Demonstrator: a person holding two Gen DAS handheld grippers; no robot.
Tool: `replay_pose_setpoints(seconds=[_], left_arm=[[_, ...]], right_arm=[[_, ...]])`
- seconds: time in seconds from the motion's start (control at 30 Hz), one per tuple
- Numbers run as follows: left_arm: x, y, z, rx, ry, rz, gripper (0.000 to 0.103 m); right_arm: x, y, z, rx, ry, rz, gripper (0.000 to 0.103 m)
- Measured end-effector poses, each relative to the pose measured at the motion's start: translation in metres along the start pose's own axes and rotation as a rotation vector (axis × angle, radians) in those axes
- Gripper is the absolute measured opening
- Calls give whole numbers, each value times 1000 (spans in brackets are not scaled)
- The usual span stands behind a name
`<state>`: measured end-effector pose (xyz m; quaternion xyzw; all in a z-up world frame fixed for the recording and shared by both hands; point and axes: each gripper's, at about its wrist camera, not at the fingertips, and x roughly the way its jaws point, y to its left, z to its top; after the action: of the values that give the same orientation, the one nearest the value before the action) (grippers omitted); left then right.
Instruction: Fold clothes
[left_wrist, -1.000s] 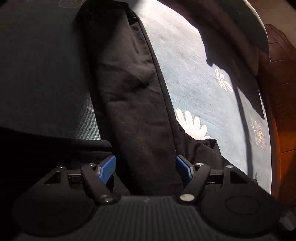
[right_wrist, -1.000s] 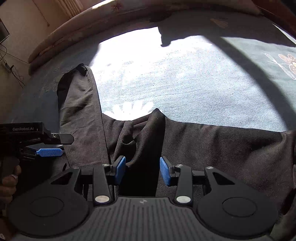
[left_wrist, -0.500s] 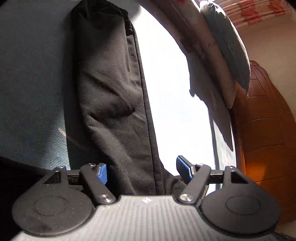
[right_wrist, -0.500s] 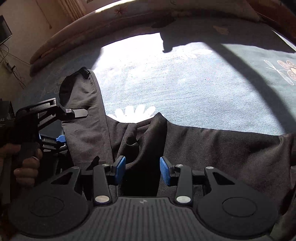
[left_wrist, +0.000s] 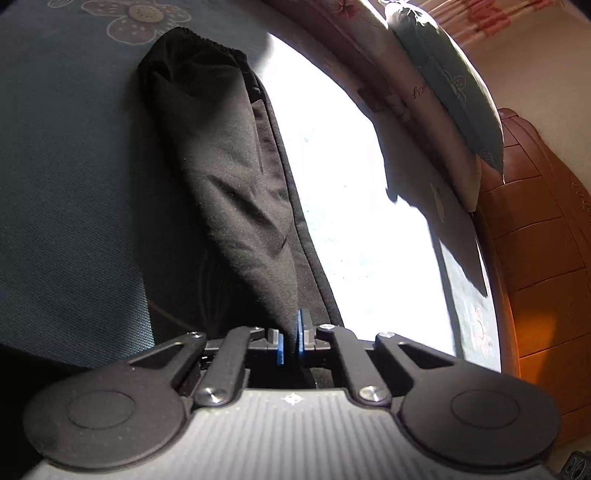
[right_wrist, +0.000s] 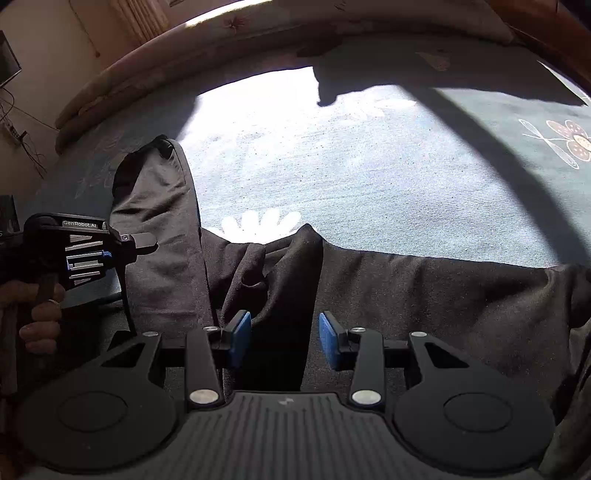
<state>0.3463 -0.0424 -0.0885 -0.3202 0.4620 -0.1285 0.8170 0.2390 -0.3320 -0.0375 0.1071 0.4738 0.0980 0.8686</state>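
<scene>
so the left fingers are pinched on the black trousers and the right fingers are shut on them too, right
Not quite. The left gripper is pinched shut on a fold of the black trousers, as the left wrist view shows. But the right wrist view shows the right gripper open, its blue fingers spread apart over the trousers, gripping nothing.

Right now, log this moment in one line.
task: fold clothes | left gripper: shut on black trousers leg | right gripper: open over crotch | surface: bed
</scene>
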Motion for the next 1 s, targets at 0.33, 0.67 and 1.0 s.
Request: replay_pose_setpoints(seconds=[0.33,0.67,1.0], left_arm=[[-81,-14,-12,64,-54,65,3],[-119,8,-47,61,-33,189,3],[-131,13,-54,124,-86,198,3]], right_arm=[[3,4,2,-19,16,2,47],[10,14,0,-51,46,13,47],[25,40,4,-141,74,58,47]])
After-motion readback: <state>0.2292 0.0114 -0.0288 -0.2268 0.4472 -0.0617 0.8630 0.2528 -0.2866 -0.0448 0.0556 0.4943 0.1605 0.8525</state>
